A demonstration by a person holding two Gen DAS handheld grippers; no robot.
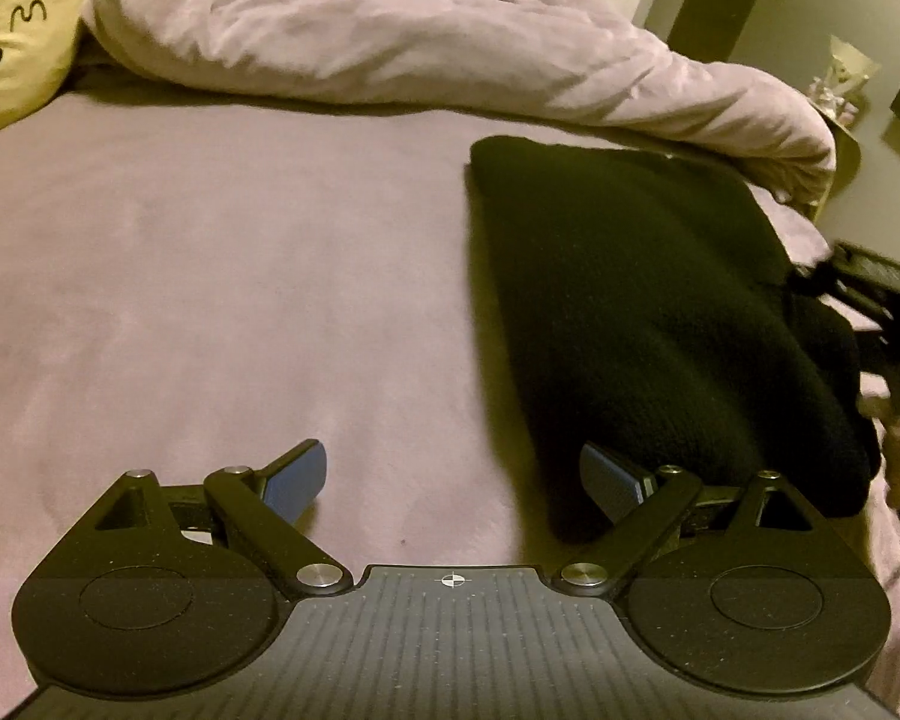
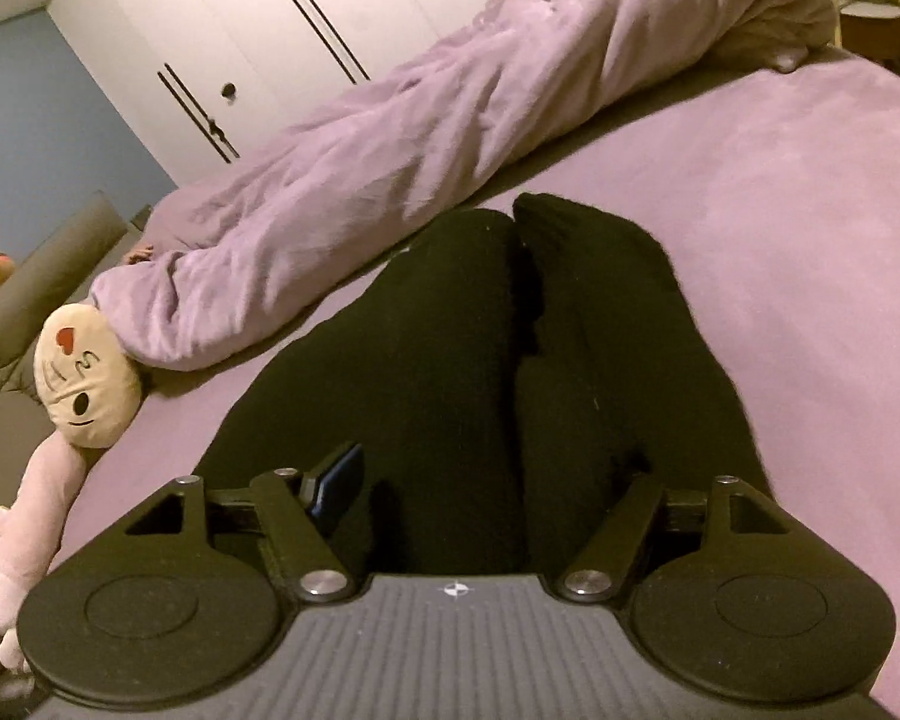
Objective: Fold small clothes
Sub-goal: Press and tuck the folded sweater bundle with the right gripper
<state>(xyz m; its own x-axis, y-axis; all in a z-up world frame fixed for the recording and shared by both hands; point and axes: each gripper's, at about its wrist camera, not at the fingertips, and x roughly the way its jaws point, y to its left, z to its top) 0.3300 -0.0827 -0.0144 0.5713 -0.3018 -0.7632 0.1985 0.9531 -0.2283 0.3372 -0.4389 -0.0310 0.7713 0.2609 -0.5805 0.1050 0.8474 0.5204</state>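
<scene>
plainly, we see a black garment [image 1: 642,324] lying flat on the bed [image 1: 210,300], which is covered in a mauve sheet. from the left wrist view the garment sits to the right of the left gripper [image 1: 453,483], a long dark folded shape running away from us toward a bunched lilac duvet [image 1: 390,42] that lies across the far side of the bed. the left gripper's jaws stand wide apart with nothing between them but bare sheet; its right blue pad [image 1: 606,483] is just at the garment's near edge, though we cannot tell whether it touches the cloth.

from the right wrist view the right gripper [image 2: 486,492] hangs low over the near end of the same black garment, whose two long parts lie side by side with a dark crease between them. its jaws are parted, and the cloth lies under and between them without being pinched. only the left blue pad [image 2: 339,483] shows clearly (the right one is lost against the black cloth).

a cream plush toy [image 2: 87,372] with a red heart on its face rests at the end of the duvet, beside a grey headboard [image 2: 42,276]. white wardrobe doors [image 2: 330,30] stand beyond the bed.
</scene>
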